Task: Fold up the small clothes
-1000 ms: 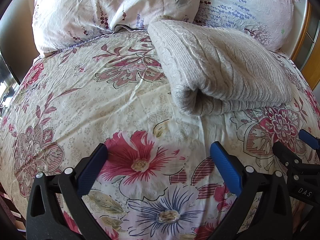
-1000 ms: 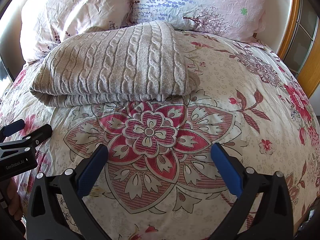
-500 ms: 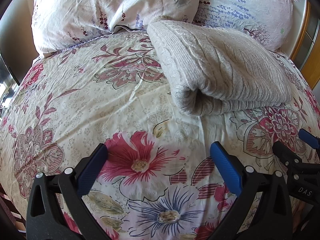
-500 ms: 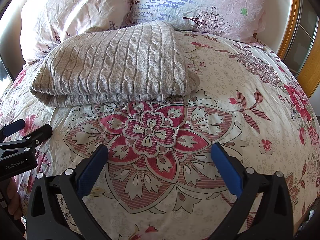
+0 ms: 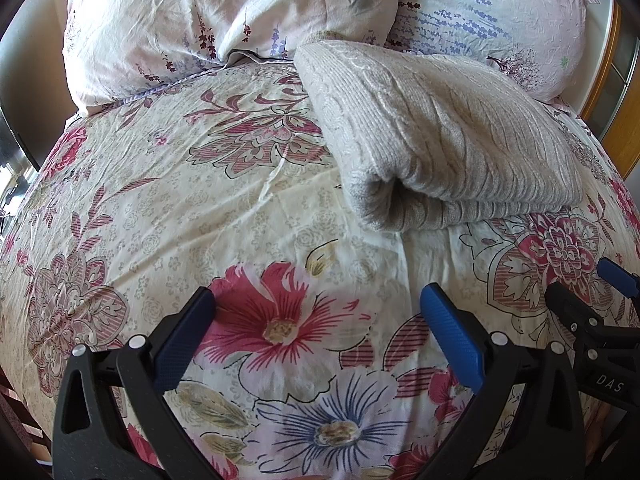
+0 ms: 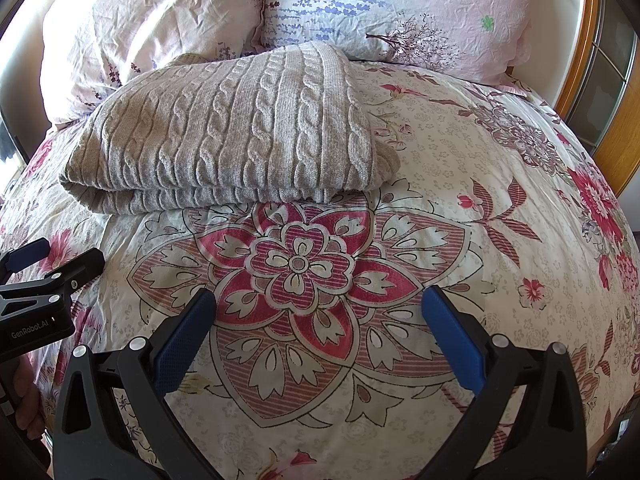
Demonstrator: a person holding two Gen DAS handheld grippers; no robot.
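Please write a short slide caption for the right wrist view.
Folded beige cable-knit sweater lying on floral bedspread, open right gripper before it.

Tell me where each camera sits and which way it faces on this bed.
Left wrist: rides on the left hand-held gripper, facing up the floral bedspread toward the pillows; its own open blue-padded fingers show, with the right hand-held gripper at the right edge.
Right wrist: rides on the right hand-held gripper, facing the same way from further right; its open fingers show, with the left hand-held gripper and part of a hand at the left edge.
Shared: the folded knit sweater, the pillows and the bedspread.
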